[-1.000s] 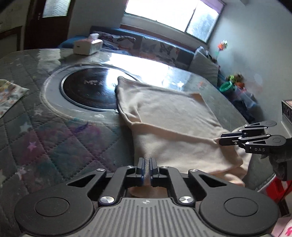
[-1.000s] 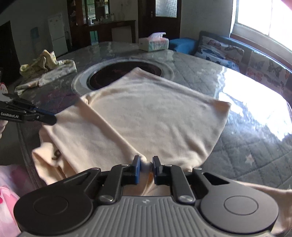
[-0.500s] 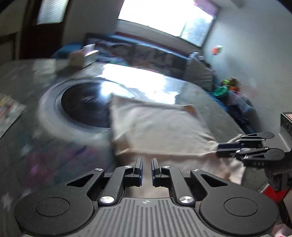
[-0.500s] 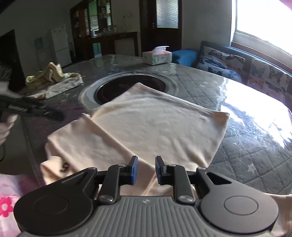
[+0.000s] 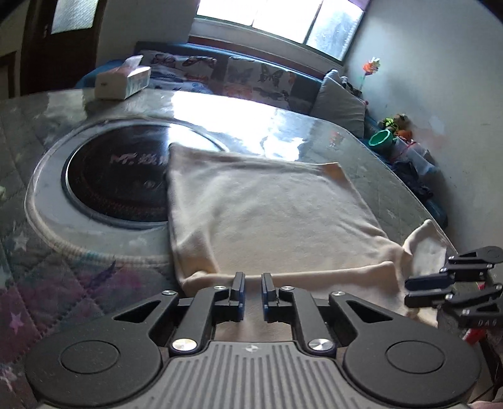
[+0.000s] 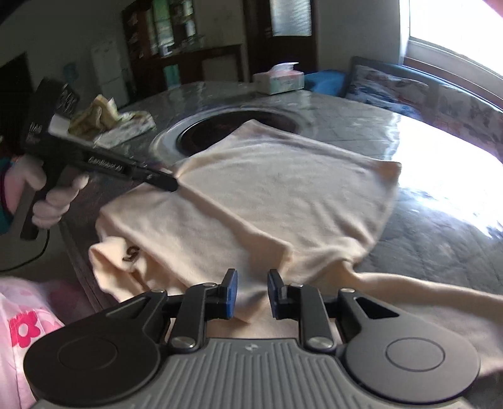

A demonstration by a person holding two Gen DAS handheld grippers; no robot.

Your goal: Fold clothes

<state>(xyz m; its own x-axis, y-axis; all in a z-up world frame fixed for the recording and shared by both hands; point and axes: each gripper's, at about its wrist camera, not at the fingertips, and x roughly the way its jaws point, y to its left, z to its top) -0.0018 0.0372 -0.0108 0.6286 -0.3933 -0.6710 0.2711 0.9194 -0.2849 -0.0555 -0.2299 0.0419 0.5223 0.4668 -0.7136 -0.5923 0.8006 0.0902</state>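
One cream cloth (image 5: 270, 220) lies on one table (image 5: 63, 283). One tissue box (image 5: 122, 80) sits on the table past the cloth. One more crumpled cloth (image 6: 107, 121) sits there too. Two grippers, one left gripper (image 5: 251, 291) and one right gripper (image 6: 251, 295).

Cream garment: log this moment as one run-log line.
cream garment: partly folded, on table | left tool: open | right tool: open

Daylight enters through the window (image 5: 276, 22), producing glare on the table (image 5: 239, 110). Fisheye edges curve; right view slightly blurred.
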